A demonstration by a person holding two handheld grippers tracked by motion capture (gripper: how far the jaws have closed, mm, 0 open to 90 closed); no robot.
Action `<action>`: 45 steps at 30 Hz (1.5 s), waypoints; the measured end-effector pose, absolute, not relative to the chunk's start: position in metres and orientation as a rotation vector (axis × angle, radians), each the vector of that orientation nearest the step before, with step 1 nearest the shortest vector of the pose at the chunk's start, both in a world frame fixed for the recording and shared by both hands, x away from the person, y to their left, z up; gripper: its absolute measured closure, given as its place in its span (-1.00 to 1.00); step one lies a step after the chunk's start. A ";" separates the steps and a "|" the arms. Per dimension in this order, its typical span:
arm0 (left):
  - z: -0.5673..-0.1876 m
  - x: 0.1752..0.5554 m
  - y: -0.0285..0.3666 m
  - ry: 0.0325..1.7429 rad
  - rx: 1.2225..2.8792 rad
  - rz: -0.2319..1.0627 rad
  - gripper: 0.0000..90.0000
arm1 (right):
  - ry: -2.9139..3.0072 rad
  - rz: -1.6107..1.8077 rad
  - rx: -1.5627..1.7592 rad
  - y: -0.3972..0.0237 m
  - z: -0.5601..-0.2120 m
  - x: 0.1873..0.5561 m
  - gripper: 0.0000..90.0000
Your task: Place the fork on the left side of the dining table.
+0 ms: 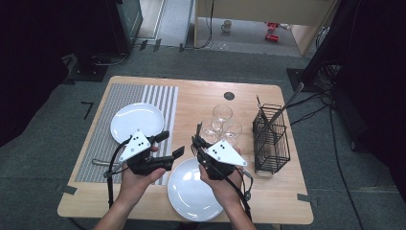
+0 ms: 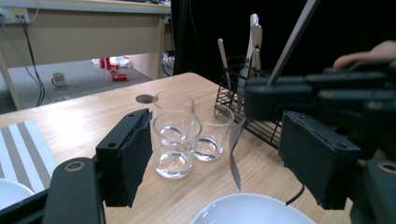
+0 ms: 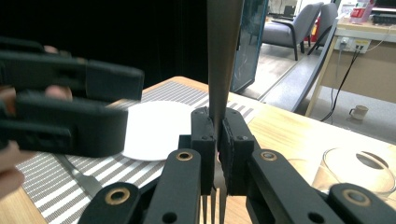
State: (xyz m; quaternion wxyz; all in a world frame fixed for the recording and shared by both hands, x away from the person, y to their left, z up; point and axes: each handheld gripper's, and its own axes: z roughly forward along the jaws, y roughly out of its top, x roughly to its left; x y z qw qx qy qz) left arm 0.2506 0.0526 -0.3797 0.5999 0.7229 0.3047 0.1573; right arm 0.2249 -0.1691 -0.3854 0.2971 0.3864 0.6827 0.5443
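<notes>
Table (image 1: 201,98): R claw (image 3: 218,140) grips fork (image 3: 223,56), L claw (image 2: 215,154) empty.

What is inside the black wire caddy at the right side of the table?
The wire caddy holds upright cutlery: a long metal handle leans out of the top, with a couple of shorter handles beside it. Their lower ends are behind the mesh, so the types are unclear.

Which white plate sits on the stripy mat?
The far plate, left of the left gripper, lies on the striped mat. The other plate sits on bare wood at the table's near edge, between the person's hands.
</notes>
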 end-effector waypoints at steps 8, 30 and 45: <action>-0.361 0.249 0.047 0.674 1.671 0.376 -0.42 | 1.840 1.440 1.035 -0.166 -0.393 0.225 0.90; -0.346 0.249 0.030 0.630 1.681 0.421 0.22 | 1.919 1.453 1.001 -0.148 -0.410 0.220 0.90; -0.344 0.257 0.034 0.670 1.685 0.383 0.96 | 1.986 1.528 0.958 -0.160 -0.410 0.216 0.02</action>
